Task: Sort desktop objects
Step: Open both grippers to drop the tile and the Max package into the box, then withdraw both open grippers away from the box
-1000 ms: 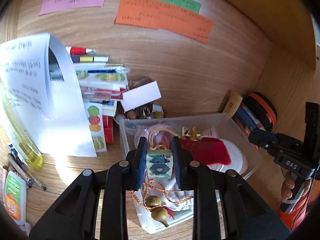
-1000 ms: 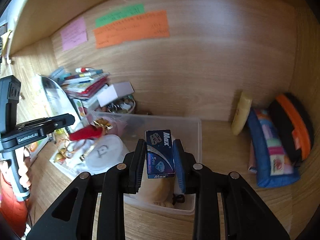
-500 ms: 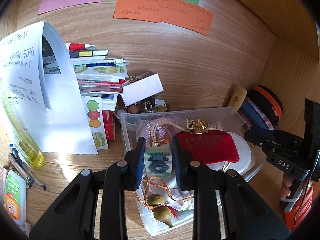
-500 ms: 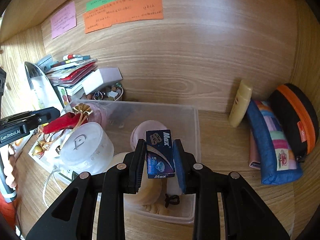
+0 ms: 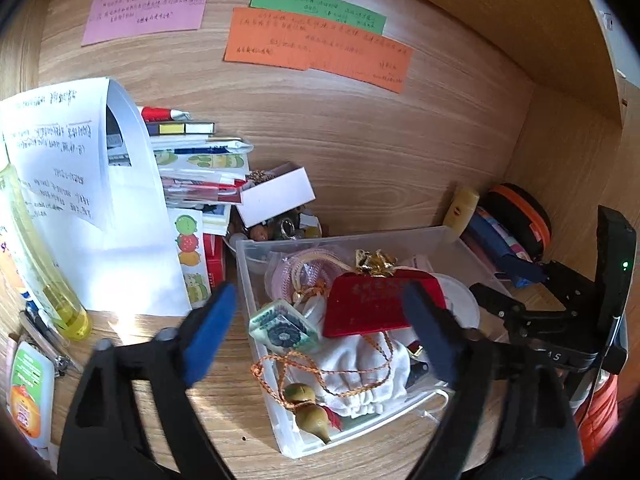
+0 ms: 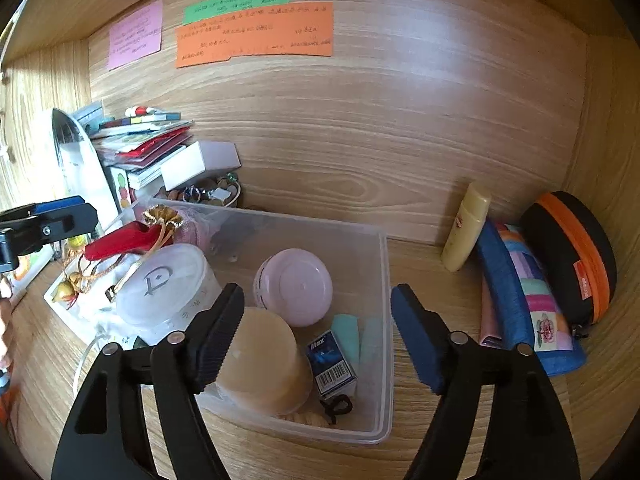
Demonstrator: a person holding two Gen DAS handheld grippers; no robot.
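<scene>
A clear plastic bin [image 5: 256,320] [image 6: 384,304] on the wooden desk holds small objects. My left gripper [image 5: 320,320] hangs over its left end, jaws opening, nothing pressed between them. Below it a small green patterned block [image 5: 282,330] lies in the bin beside a red pouch [image 5: 380,304] and a white cloth bag [image 5: 360,376]. My right gripper [image 6: 316,328] is over the bin's right end, jaws opening. A blue Max box [image 6: 330,364] lies free in the bin by a tan jar [image 6: 260,360] and a pink round case [image 6: 294,286].
Stacked books and papers [image 5: 192,164] and a white box [image 5: 276,196] stand left of the bin. A yellow bottle [image 5: 44,280] lies at far left. A cream tube [image 6: 466,228], a blue pencil case [image 6: 524,300] and a black-orange case [image 6: 572,256] sit at right. Coloured notes [image 6: 256,32] hang on the back wall.
Both grippers opened wide. The green block dropped from the left gripper into the bin, and the blue Max box dropped from the right gripper into the bin.
</scene>
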